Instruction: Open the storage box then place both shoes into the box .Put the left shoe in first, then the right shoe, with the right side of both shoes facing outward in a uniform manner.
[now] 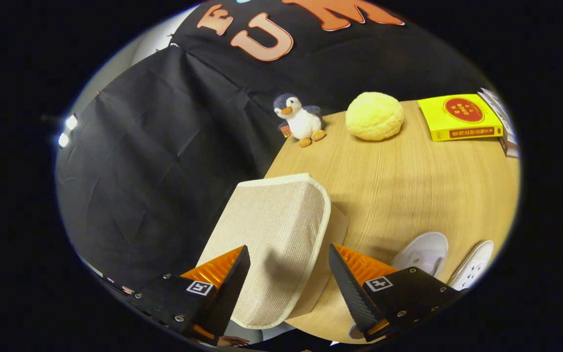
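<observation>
You are looking along the gripper (289, 276) at a light wood-grain table (408, 181) set in a booth with black cloth walls (164, 146); two small bright lights (66, 131) show at the far side of the cloth. Your gripper's two fingers stand wide apart, and the lid of one beige fabric storage box (276, 239) lies between them. The fingers sit just either side of the lid's near part, and you cannot tell whether either one touches it. The lid looks raised and tilted, with the box's side wall showing under its far edge. Two white shoes (450, 261) lie side by side on the table just beyond your right-hand finger, well apart from the box. Farther back you have one plush penguin (300, 120) at the table's corner, one round yellow bun-shaped toy (374, 116) beside it, and one yellow book (459, 117) near a stack of other books (504, 122).
</observation>
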Motion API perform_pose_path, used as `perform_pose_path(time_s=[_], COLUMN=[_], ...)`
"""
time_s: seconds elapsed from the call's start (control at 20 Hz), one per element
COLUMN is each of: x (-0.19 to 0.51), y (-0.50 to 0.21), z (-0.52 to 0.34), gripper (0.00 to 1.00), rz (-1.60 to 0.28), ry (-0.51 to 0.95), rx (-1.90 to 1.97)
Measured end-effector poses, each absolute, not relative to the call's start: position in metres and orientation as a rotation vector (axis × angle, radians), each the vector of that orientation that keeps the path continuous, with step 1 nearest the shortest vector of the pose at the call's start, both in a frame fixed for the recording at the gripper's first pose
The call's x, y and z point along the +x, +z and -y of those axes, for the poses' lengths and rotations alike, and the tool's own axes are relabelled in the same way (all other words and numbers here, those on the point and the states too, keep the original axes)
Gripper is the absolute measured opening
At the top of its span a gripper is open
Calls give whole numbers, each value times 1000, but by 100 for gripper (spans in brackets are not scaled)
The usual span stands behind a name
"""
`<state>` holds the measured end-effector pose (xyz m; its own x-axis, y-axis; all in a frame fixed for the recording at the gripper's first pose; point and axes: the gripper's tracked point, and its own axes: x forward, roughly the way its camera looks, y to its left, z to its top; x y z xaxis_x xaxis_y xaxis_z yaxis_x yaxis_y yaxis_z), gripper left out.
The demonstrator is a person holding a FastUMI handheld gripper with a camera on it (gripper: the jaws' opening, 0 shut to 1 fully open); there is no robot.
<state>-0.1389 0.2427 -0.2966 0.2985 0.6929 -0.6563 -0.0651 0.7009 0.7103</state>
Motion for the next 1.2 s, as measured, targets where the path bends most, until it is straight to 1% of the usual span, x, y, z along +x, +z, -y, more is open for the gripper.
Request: perform_pose_path(time_s=[0.4, 0.5, 0.6, 0.75, 0.95, 1.05, 1.2], x=[-163, -166, -167, -160, -144, -139, -131], y=[-315, -312, -309, -286, -247, -224, -189], z=[-268, -276, -274, -269, -268, -273, -288], gripper=[97, 97, 94, 79, 63, 58, 53], rz=[-1288, -1316, -1321, -1302, -1228, -1196, -1129], ry=[584, 609, 605, 612, 672, 702, 764], rx=[825, 879, 880, 942, 957, 939, 912])
